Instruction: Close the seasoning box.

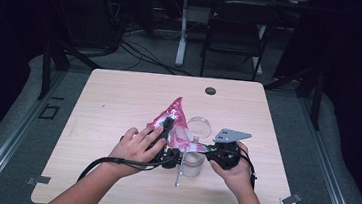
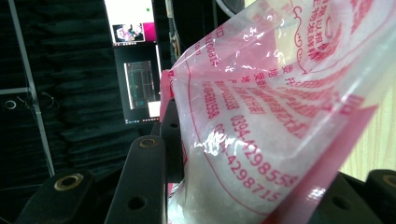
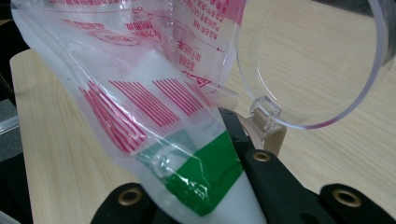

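A clear plastic bag [image 1: 176, 115] printed in pink, with white powder inside, is held up over the table [image 1: 114, 100] between both grippers. My left gripper [image 1: 167, 127] grips the bag's side; in the left gripper view the bag [image 2: 280, 116] fills the gap between the black jaws, against the left one. My right gripper [image 1: 205, 148] is shut on the bag's lower corner, green-printed in the right gripper view [image 3: 205, 172]. Under the bag stands a clear jar [image 1: 193, 164] with its round hinged lid [image 1: 199, 127] tipped open; the lid [image 3: 317, 60] is close behind the bag.
A thin clear stick [image 1: 178, 176] lies by the jar toward the front edge. A small black disc [image 1: 210, 91] sits near the table's far edge. Beyond the table stand a dark folding chair [image 1: 238, 32] and floor cables [image 1: 143, 53].
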`<state>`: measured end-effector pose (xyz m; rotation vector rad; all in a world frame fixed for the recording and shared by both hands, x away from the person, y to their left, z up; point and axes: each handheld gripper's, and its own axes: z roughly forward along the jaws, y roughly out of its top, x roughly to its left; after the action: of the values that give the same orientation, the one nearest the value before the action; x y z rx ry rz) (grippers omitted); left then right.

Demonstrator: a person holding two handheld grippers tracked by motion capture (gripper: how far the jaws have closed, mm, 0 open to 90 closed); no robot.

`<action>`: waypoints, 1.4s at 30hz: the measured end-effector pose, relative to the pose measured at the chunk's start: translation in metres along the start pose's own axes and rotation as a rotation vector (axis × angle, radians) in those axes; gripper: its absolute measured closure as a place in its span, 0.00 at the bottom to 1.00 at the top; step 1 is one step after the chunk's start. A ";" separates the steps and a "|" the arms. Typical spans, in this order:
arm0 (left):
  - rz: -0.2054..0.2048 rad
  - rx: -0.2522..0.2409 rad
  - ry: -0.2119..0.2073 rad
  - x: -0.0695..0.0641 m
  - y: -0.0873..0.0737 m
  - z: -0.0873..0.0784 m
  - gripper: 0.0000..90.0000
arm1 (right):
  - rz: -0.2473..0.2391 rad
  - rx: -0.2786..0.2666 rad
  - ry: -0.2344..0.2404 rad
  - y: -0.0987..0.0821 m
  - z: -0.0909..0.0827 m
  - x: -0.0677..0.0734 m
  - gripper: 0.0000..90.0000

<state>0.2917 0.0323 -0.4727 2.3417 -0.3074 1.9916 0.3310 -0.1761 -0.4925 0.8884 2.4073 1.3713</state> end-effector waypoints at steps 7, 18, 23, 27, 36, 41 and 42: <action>-0.010 -0.003 -0.001 0.001 -0.001 0.000 0.73 | -0.003 0.001 0.005 0.000 0.000 0.000 1.00; -0.001 -0.007 0.006 0.003 -0.002 -0.002 0.73 | 0.011 0.013 0.008 -0.001 0.001 -0.002 1.00; -0.015 -0.003 -0.008 0.003 -0.003 -0.002 0.72 | 0.016 0.009 0.007 -0.001 0.001 -0.003 1.00; -0.014 -0.004 -0.010 0.003 -0.003 -0.002 0.72 | 0.017 0.013 0.005 -0.002 0.000 -0.004 1.00; -0.038 -0.003 -0.009 -0.002 -0.006 -0.002 0.72 | 0.001 0.011 -0.010 0.000 0.000 -0.001 1.00; -0.055 0.007 -0.017 -0.004 -0.008 -0.001 0.71 | -0.009 0.002 -0.015 0.001 -0.001 0.002 1.00; -0.067 0.008 -0.025 -0.005 -0.008 0.000 0.71 | -0.011 -0.001 -0.017 0.001 -0.001 0.002 1.00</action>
<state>0.2920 0.0409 -0.4765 2.3505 -0.2201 1.9389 0.3295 -0.1751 -0.4907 0.8819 2.3954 1.3552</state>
